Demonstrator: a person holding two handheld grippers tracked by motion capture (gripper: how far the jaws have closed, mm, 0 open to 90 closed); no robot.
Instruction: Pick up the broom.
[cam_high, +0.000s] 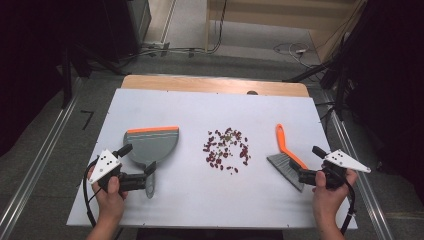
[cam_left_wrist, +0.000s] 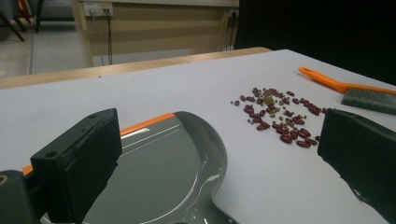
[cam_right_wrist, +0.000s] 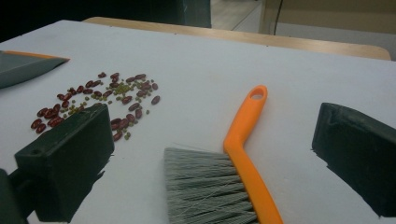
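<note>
Open left gripper (cam_high: 150, 175) at dustpan (cam_high: 150, 145) — right gripper (cam_high: 302, 177) at brush (cam_high: 286, 160).

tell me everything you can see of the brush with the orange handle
The small hand brush has a glossy orange plastic handle with a hanging hole at its far tip and a block of grey bristles along one side. It lies flat on the white table, right of the scattered beans, between the open right gripper jaws, untouched.
</note>
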